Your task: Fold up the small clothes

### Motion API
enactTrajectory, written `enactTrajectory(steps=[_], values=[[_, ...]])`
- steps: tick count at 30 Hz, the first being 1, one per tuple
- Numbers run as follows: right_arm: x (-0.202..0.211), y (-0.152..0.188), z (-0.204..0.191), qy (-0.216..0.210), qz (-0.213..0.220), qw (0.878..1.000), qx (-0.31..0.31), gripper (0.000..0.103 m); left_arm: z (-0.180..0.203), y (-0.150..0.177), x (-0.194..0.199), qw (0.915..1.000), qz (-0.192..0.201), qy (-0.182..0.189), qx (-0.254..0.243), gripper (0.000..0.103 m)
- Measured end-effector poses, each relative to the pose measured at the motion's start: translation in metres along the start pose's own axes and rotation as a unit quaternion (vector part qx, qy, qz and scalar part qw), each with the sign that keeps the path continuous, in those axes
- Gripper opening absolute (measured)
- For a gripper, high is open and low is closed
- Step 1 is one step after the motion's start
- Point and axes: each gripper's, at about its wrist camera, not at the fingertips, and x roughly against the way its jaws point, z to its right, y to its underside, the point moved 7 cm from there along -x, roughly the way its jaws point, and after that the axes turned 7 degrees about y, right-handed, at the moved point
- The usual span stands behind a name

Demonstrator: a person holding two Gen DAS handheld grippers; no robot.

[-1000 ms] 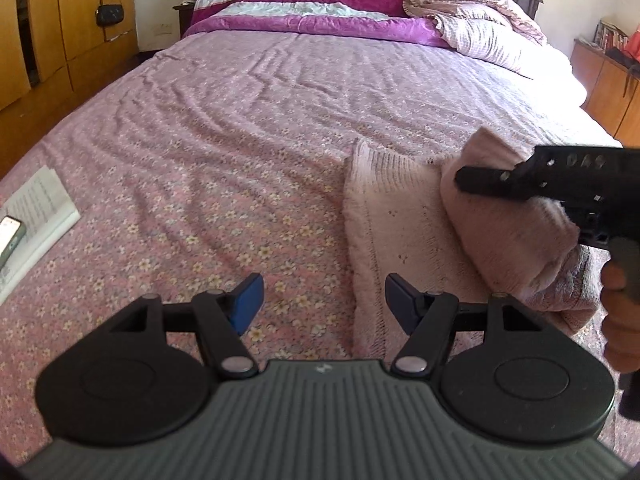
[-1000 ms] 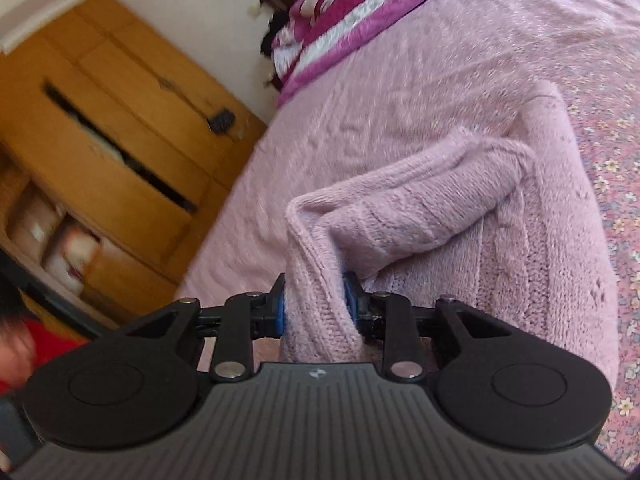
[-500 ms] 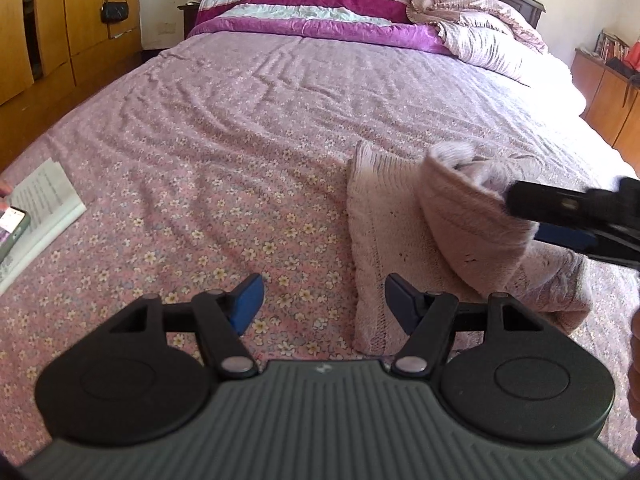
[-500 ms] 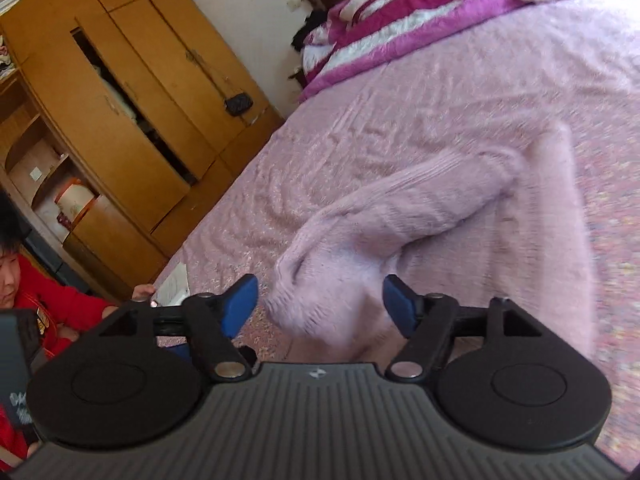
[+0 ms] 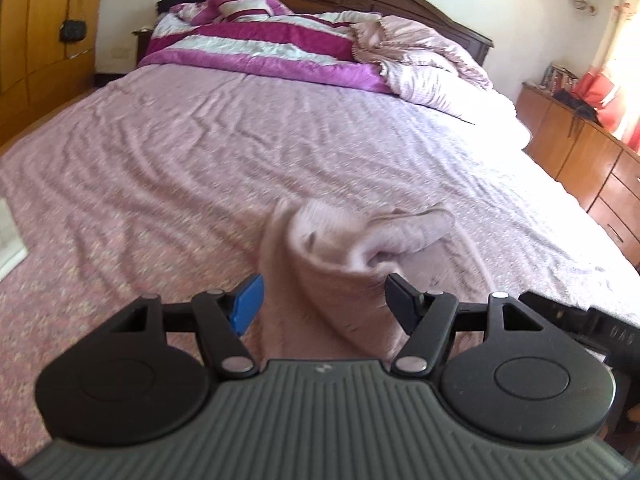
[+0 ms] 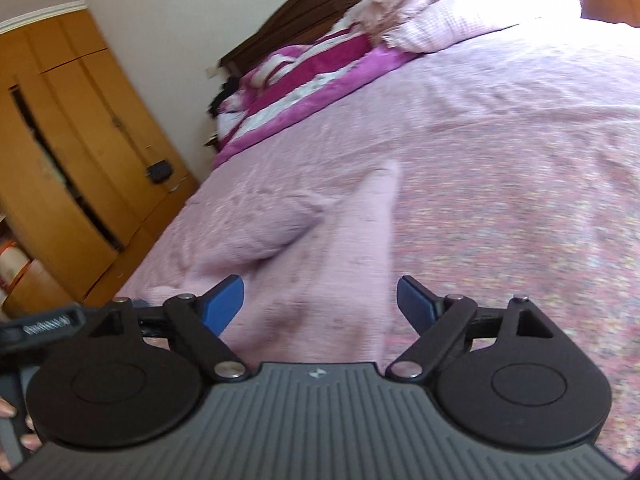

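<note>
A pale pink knit garment (image 5: 344, 256) lies partly folded on the bed, with a sleeve folded over its body. My left gripper (image 5: 322, 300) is open, its blue pads on either side of the garment's near end, not closed on it. In the right wrist view the same garment (image 6: 316, 264) lies under my right gripper (image 6: 320, 300), which is open and empty just above the near end. The right gripper's body (image 5: 580, 324) shows at the right edge of the left wrist view.
The bed has a pink floral sheet (image 5: 160, 184). A purple striped quilt (image 5: 256, 48) and a pink blanket (image 5: 424, 60) are heaped at the headboard. A wooden wardrobe (image 6: 80, 160) stands on the left, a wooden dresser (image 5: 588, 156) on the right.
My right gripper let go of the sleeve, which now rests on the garment, and drew back. My left gripper moved right, up to the garment's near end.
</note>
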Motion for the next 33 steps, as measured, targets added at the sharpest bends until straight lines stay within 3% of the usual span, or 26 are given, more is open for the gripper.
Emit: enactTrajectory(steps=[5,16,19,21,23,25,28,33], values=[[-0.007,0.008,0.026,0.026,-0.001,0.999,-0.031,0.09,0.015,-0.012,-0.02,0.9995,0.0,0.011,-0.03,0.068],[-0.019,0.027,0.049,0.024,-0.017,0.997,-0.069,0.091,0.046,-0.005,-0.1,0.9904,-0.047,-0.022,-0.129,0.068],[-0.021,0.031,0.051,0.023,-0.017,0.997,-0.074,0.091,0.045,-0.003,-0.111,0.9885,-0.036,-0.036,-0.142,0.068],[-0.023,0.032,0.052,0.022,-0.014,0.997,-0.07,0.092,0.045,-0.004,-0.11,0.9886,-0.007,-0.032,-0.147,0.061],[-0.025,0.034,0.051,0.021,-0.011,0.998,-0.064,0.092,0.043,-0.006,-0.11,0.9906,-0.004,-0.016,-0.136,0.012],[-0.026,0.035,0.051,0.021,-0.009,0.998,-0.06,0.093,0.033,-0.012,-0.107,0.995,0.002,-0.013,-0.099,0.012],[-0.026,0.035,0.052,0.019,-0.006,0.998,-0.06,0.093,0.007,-0.019,-0.102,0.9975,0.013,-0.046,-0.052,0.012],[-0.028,0.039,0.052,0.014,0.003,0.999,-0.048,0.094,-0.029,-0.01,-0.095,0.9989,0.002,-0.043,0.018,0.015]])
